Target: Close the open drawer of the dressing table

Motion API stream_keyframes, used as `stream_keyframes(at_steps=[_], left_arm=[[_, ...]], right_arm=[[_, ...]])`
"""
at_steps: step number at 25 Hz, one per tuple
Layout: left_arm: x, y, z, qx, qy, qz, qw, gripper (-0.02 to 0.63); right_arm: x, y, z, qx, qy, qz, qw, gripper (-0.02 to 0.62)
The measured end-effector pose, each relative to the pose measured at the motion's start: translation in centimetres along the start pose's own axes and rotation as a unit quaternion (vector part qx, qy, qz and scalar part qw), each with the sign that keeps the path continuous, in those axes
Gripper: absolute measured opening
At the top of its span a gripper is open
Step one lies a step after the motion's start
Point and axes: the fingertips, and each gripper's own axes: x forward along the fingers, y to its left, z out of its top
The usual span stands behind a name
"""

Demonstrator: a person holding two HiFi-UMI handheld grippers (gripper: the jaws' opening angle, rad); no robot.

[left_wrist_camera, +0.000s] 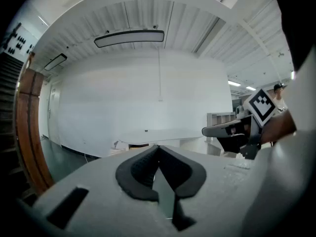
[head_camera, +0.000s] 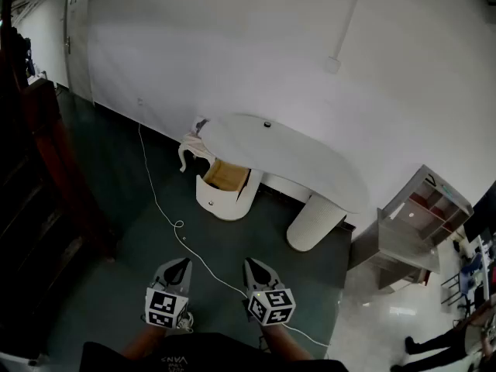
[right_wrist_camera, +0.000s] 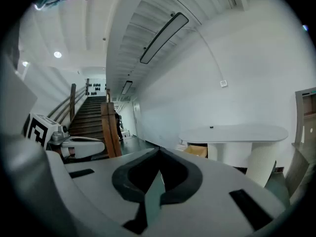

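Observation:
A white dressing table with a long oval top stands against the white wall. Its left rounded pedestal has a drawer pulled out toward me, with a tan inside showing. In the right gripper view the table and the open drawer lie ahead to the right. Both grippers hang low in front of me, well short of the table. The left gripper is shut and holds nothing, and so is the right gripper. From the left gripper view the table is far off beyond the closed tips.
A white cable runs across the dark floor from the wall toward my feet. A small white stool stands at the table's left end. A grey shelf unit stands right. Dark wooden stairs rise at left. A person stands far right.

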Motion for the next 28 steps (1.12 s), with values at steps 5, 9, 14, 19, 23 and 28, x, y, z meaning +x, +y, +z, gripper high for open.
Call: stream_keyframes(at_steps=[5, 9, 14, 19, 23, 28], left_arm=[[1.3, 1.0, -0.5, -0.016, 0.003, -0.006, 0.9998, 0.021], [2.7, 2.0, -0.9, -0.021, 0.011, -0.023, 0.9994, 0.133], [4.6, 3.2, -1.1, -0.025, 0.023, -0.047, 0.9983, 0.176], [6.5, 6.0, -1.3, -0.02, 0.027, -0.063, 0.9975, 0.176], [8.1, 8.5, -1.3, -0.014, 0.034, -0.073, 0.9967, 0.175], [9.5, 10.5, -1.6, -0.009, 0.041, -0.092, 0.9949, 0.175]], right_arm=[[1.3, -0.7, 0.2, 0.01, -0.013, -0.009, 1.0, 0.005], [2.7, -0.9, 0.3, 0.013, -0.02, -0.023, 0.999, 0.104], [4.8, -1.4, 0.9, 0.021, -0.022, -0.04, 0.999, 0.182], [7.7, -1.3, 0.9, 0.029, -0.021, -0.059, 0.998, 0.192], [9.9, -1.1, 0.9, 0.039, -0.021, -0.073, 0.996, 0.195], [11.5, -1.2, 0.9, 0.04, -0.014, -0.097, 0.994, 0.193]])
